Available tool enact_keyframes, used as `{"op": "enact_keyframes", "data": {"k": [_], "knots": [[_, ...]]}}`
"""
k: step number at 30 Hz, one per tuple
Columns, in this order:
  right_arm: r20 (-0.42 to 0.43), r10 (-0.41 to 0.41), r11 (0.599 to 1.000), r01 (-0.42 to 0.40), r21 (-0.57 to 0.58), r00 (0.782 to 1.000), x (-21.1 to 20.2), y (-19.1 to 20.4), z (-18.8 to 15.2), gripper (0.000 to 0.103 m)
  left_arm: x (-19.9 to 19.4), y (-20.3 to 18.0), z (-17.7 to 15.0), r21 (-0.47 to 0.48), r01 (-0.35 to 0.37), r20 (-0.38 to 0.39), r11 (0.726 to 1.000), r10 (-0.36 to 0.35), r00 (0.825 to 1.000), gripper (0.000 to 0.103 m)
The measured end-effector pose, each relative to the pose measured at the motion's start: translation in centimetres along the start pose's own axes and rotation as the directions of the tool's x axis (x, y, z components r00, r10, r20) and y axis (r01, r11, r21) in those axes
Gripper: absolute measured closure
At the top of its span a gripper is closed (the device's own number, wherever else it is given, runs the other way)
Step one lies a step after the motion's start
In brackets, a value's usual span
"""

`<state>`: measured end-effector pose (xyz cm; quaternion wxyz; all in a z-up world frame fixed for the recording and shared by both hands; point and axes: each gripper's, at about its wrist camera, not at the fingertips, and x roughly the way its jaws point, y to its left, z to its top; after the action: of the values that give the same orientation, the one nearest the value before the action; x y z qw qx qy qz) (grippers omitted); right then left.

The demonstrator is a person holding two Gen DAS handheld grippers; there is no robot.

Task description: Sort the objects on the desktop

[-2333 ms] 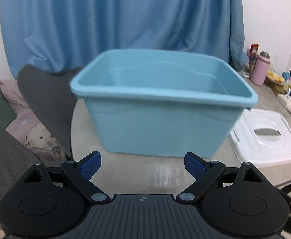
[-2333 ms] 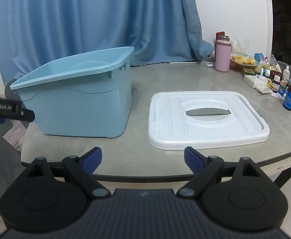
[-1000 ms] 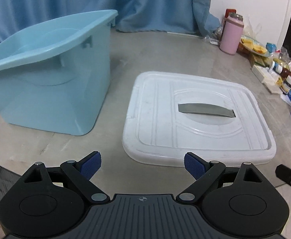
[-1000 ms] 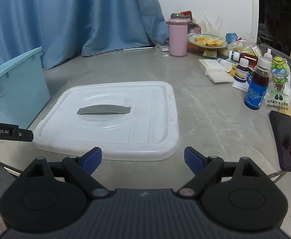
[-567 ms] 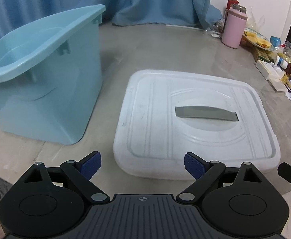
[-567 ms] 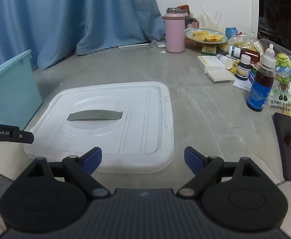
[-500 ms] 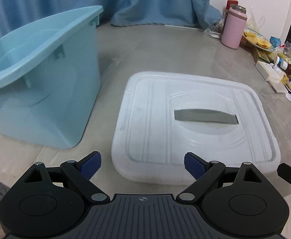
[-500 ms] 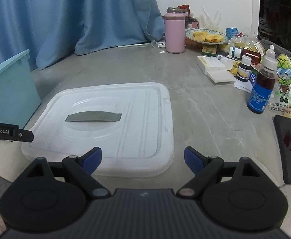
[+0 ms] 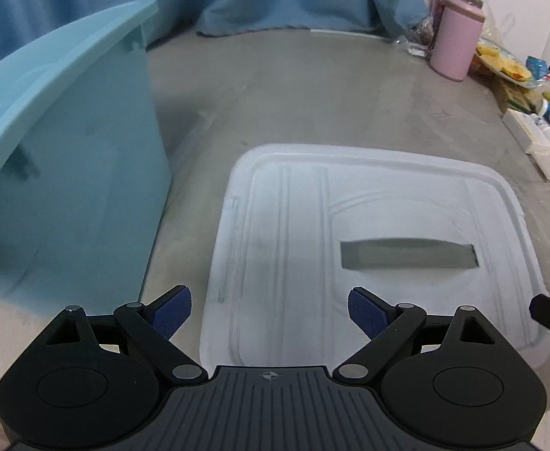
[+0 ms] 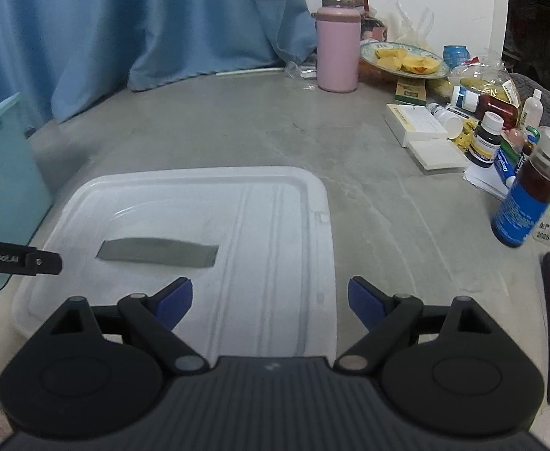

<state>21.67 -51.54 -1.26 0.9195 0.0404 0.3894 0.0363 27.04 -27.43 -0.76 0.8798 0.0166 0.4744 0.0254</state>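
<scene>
At the left of the frame the pale blue plastic storage bin [image 9: 68, 143] is standing on the grey table [image 9: 312, 86]. Just beside it, mid-frame, the flat white plastic lid [image 9: 368, 233] is lying, probably light, slightly flexible and slippery; its rim looks graspable. The left tool [image 9: 269, 306] and the right tool [image 10: 271, 300] are hovering wide open, empty.
</scene>
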Motion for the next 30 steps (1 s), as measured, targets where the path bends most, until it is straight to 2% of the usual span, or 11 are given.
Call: {"op": "enact_keyframes", "data": {"k": [9, 18, 21, 23, 30], "knots": [[-0.152, 0.008, 0.999, -0.001, 0.046, 0.988, 4.7, -0.3, 3.2, 0.013, 3.7, 0.3, 3.7, 0.002, -0.011, -0.089, 1.0, 0.011, 0.996, 0.011], [-0.22, -0.019, 0.998, 0.032, 0.052, 0.975, 7.4, -0.1, 4.4, 0.012, 6.7, 0.4, 5.6, 0.0, 0.012, -0.162, 1.0, -0.012, 0.987, 0.011], [-0.254, -0.025, 0.997, 0.042, 0.062, 0.967, 8.3, -0.2, 4.6, 0.01, 7.4, 0.5, 6.0, -0.009, 0.031, -0.17, 0.999, -0.032, 0.985, 0.007], [-0.277, -0.024, 0.995, 0.048, 0.082, 0.961, 8.8, -0.3, 4.7, 0.005, 7.9, 0.4, 6.0, -0.007, 0.03, -0.179, 1.0, -0.031, 0.983, 0.003], [-0.264, -0.037, 0.996, 0.058, 0.073, 0.964, 8.9, 0.0, 4.5, 0.001, 8.9, 0.4, 5.9, -0.026, 0.048, -0.181, 0.999, -0.051, 0.982, 0.0]]}}
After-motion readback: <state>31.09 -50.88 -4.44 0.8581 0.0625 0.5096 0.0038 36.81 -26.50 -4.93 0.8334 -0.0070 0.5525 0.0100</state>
